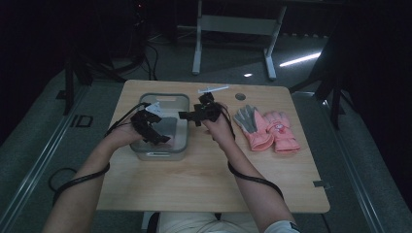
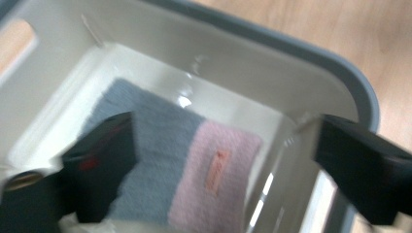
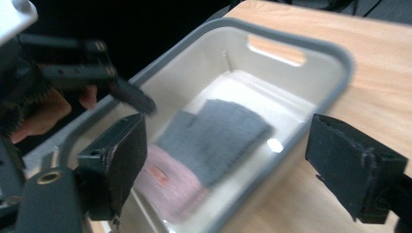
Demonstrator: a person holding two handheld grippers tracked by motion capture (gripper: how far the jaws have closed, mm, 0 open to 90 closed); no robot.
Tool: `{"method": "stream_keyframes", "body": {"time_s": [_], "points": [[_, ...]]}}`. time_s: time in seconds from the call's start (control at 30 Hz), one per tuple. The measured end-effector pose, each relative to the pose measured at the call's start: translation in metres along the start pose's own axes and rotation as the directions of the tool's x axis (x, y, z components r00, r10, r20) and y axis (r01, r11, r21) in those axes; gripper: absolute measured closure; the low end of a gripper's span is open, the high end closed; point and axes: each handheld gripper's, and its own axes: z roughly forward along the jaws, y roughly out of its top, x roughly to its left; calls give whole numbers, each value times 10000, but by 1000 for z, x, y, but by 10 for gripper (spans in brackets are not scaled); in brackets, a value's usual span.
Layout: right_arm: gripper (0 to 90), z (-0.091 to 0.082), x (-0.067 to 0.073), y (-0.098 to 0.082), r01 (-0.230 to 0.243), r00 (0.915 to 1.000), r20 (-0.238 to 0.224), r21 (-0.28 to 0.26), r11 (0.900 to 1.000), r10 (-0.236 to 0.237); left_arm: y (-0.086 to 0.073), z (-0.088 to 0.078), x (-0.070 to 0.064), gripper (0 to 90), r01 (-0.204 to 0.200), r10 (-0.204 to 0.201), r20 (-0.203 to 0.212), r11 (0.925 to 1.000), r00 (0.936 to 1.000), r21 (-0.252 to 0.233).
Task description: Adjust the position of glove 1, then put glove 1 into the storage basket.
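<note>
A grey-rimmed white bin [image 1: 180, 99] stands on the wooden table [image 1: 204, 170], left of centre. A folded grey and pink knit glove [image 2: 160, 160] lies flat on its floor, also seen from the right gripper view [image 3: 218, 128]. My left gripper [image 1: 158, 136] hangs over the bin's near left part, its jaws open above the glove [image 2: 221, 150] and not touching it. My right gripper [image 1: 188, 115] is at the bin's right rim, pointing left. Its jaws stand wide open [image 3: 228, 155] with nothing between them. The left gripper [image 3: 73, 73] and its hand also show beyond the bin.
Two more pink and grey gloves [image 1: 252, 127] [image 1: 281, 132] lie side by side on the table to the right of the bin. A round hole [image 1: 240, 96] and a small white object [image 1: 214, 89] are near the far edge. A desk frame [image 1: 233, 29] stands beyond.
</note>
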Motion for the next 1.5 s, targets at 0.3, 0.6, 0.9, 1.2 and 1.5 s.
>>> {"method": "stream_keyframes", "body": {"time_s": [0.3,0.6,0.9,1.2,1.5], "points": [[132,-35,-19,-15,-4,10000,94,-217,9998,6,9,4,-15,22,646,-639,158,9964,9978,-541],[165,-65,-35,-36,331,9994,70,248,9991,-333,28,18,-37,18,347,-339,133,9975,9993,-616],[470,-100,-57,-52,592,9920,1119,11,9982,-590,49,28,-68,18,-239,296,789,9971,9964,-728],[625,-127,-94,-63,649,9742,2129,537,9964,-750,68,42,-111,18,-1029,1148,1435,9908,9830,-878],[657,-118,-121,-71,712,9551,2772,1288,9891,-1048,58,66,-145,20,-1203,1386,1493,9848,9790,-1252]]}}
